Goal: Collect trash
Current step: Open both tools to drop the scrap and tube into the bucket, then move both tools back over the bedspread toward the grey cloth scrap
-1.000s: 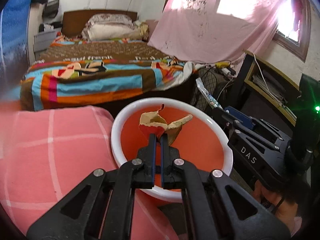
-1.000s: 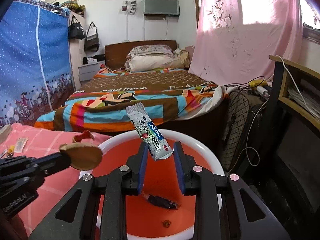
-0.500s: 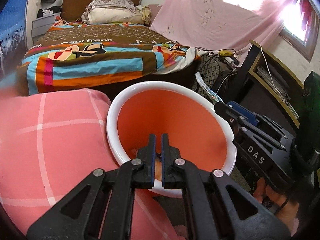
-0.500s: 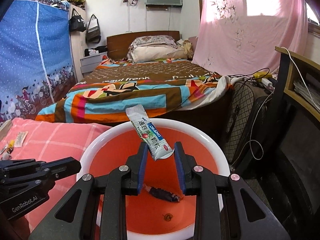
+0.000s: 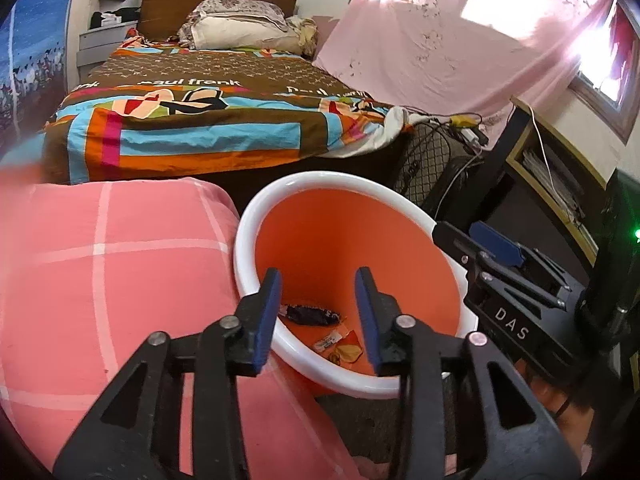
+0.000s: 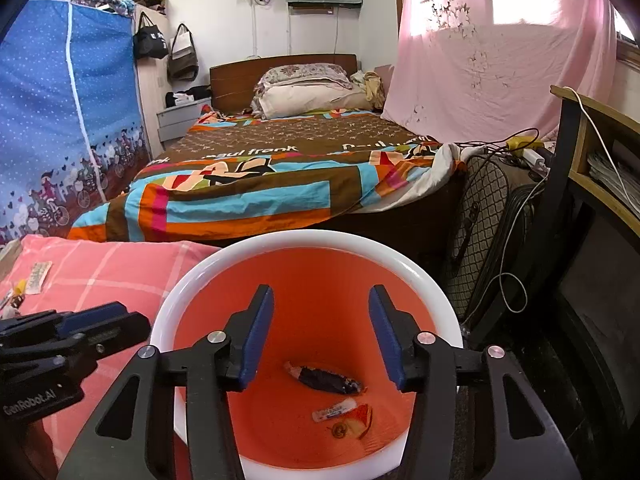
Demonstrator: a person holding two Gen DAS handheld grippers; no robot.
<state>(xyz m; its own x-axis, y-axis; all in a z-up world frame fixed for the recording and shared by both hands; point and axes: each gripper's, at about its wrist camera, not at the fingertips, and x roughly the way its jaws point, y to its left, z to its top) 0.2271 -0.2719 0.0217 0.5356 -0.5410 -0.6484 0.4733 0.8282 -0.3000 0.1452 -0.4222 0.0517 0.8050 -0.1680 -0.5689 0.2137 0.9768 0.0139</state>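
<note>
An orange bin with a white rim [image 5: 320, 178] [image 6: 312, 240] stands beside a pink checked cushion [image 5: 120, 260]. On its bottom lie a dark wrapper [image 6: 324, 380] [image 5: 312, 315], a white sachet [image 6: 334, 409] [image 5: 330, 340] and a crumpled tan-orange scrap [image 6: 360, 420] [image 5: 348, 350]. My left gripper [image 5: 318, 280] hangs over the bin's near-left rim, its jaws opening with nothing between them. My right gripper [image 6: 320, 292] hovers above the bin's mouth, jaws also opening and empty. Each gripper shows in the other's view: right gripper [image 5: 460, 240], left gripper [image 6: 100, 320].
A bed with a striped colourful quilt [image 6: 260, 184] lies behind the bin. To the right stand a quilted bag with cables [image 6: 480, 232] and a dark desk shelf [image 6: 588, 152]. Small wrappers [image 6: 38, 276] lie on the pink cushion [image 6: 100, 272] at far left.
The left gripper let go of the tan scrap, then opened wide. The right gripper opened and the white sachet dropped into the bin. Both pieces now lie on its bottom.
</note>
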